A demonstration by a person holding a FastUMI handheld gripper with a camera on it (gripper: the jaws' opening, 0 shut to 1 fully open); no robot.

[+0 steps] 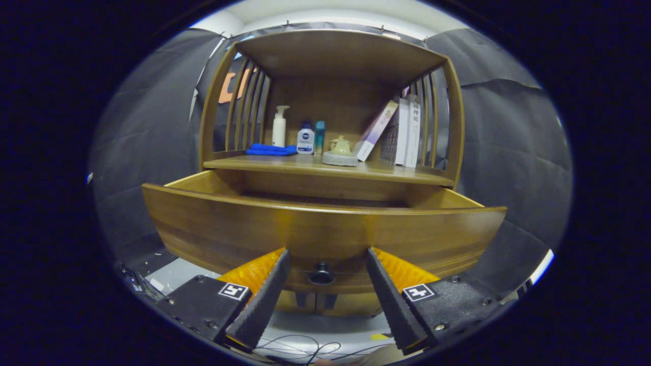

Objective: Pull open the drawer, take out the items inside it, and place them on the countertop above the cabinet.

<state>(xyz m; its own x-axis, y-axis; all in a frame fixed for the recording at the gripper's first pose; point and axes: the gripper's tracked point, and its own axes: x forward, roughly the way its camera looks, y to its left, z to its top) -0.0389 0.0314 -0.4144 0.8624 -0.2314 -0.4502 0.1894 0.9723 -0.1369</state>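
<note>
A wooden cabinet stands ahead with its drawer (325, 223) pulled out toward me. The drawer's dark round knob (321, 274) sits low on the front panel, between my two fingers and apart from both. My gripper (328, 254) is open, its fingertips close to the drawer front on either side of the knob. The drawer's front panel hides what lies inside. Above the drawer runs the countertop (396, 173), a wooden shelf surface under a top board.
On the countertop stand a folded blue cloth (271, 149), a white pump bottle (279, 127), a small white bottle (305, 138), a teal tube (319, 136), a pale teapot on a round stone base (341, 151) and leaning books (402, 132). Cables lie on the floor below.
</note>
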